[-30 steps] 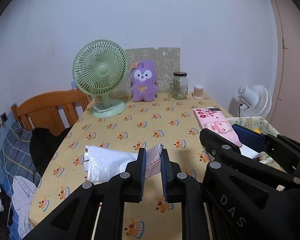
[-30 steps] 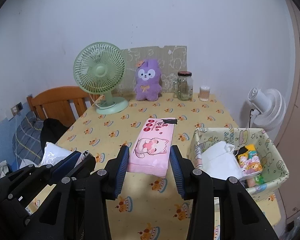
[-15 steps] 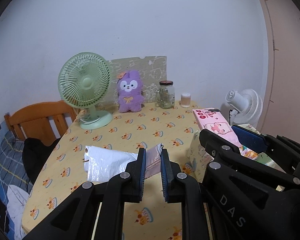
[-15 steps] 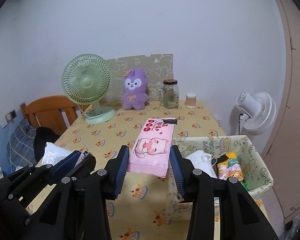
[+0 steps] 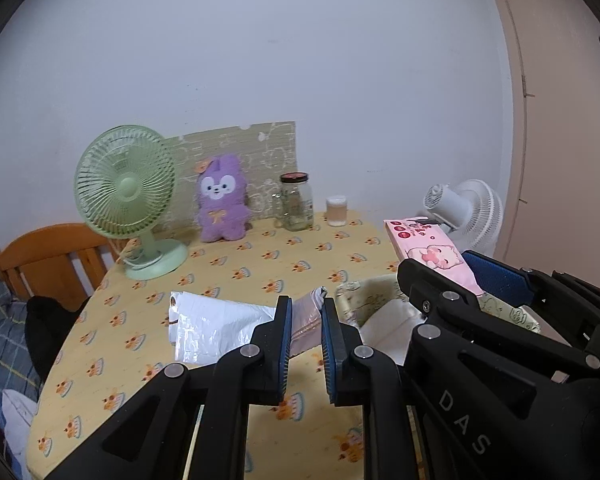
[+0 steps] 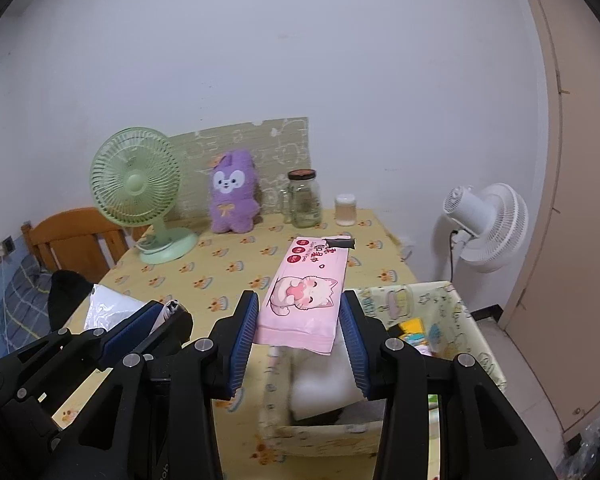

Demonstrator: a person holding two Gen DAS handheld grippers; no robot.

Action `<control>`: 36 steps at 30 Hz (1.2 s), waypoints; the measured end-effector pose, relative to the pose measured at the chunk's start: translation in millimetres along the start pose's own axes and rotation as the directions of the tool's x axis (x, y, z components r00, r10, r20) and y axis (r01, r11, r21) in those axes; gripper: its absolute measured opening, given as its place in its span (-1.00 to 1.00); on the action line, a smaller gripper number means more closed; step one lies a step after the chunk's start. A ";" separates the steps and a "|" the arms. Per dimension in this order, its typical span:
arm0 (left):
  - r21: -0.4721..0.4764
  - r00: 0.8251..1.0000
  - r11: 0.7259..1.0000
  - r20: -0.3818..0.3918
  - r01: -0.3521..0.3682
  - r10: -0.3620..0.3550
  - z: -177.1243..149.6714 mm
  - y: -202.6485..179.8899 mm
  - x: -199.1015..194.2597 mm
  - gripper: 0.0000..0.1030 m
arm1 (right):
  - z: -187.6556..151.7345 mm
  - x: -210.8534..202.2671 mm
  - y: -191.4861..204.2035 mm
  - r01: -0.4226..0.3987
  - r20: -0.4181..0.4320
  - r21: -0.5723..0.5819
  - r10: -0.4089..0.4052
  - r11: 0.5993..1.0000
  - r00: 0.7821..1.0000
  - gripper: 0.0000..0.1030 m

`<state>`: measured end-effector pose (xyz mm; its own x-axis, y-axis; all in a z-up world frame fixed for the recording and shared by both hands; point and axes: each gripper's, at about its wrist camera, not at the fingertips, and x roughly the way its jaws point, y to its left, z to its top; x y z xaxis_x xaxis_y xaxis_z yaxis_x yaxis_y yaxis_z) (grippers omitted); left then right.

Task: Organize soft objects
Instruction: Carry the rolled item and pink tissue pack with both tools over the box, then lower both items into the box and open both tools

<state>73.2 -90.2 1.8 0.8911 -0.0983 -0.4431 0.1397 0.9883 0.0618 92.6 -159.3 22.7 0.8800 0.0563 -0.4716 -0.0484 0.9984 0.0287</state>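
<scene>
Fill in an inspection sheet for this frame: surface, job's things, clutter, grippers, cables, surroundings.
Surface: table under a yellow cake-print cloth.
Job's things: pink cat-print tissue pack; white plastic bag; fabric storage basket at the table's right edge, holding white and colourful packs.
Clutter: green desk fan, purple plush toy, glass jar, small lidded cup.
Grippers: right gripper shut on the tissue pack above the basket; left gripper shut on the bag.
Cables: black cord at the white standing fan.
Surroundings: wooden chair, bedding, plain wall.
</scene>
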 end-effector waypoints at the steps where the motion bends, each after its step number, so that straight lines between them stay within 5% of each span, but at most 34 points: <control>1: 0.004 1.000 1.000 0.001 0.004 -0.004 0.5 -3.3 1.1 -0.77 | 0.5 0.6 -4.2 0.006 0.001 0.004 -0.006 1.000 1.000 -0.12; 30: 0.084 0.983 0.981 -0.072 0.174 -0.168 9.9 -94.2 70.3 -0.75 | -7.5 39.3 -106.7 0.158 -0.055 0.086 -0.154 0.984 0.987 -0.12; 36: 0.091 0.971 0.972 -0.129 0.216 -0.203 2.6 -104.5 84.4 -0.28 | -15.9 52.6 -117.2 0.163 -0.101 0.090 -0.154 0.983 0.983 -0.12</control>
<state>135.0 -202.1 -39.7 0.7806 -0.2812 -0.5582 0.3676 0.9289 0.0461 137.1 -273.3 -19.5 0.8245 -0.0983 -0.5572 0.1384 0.9899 0.0302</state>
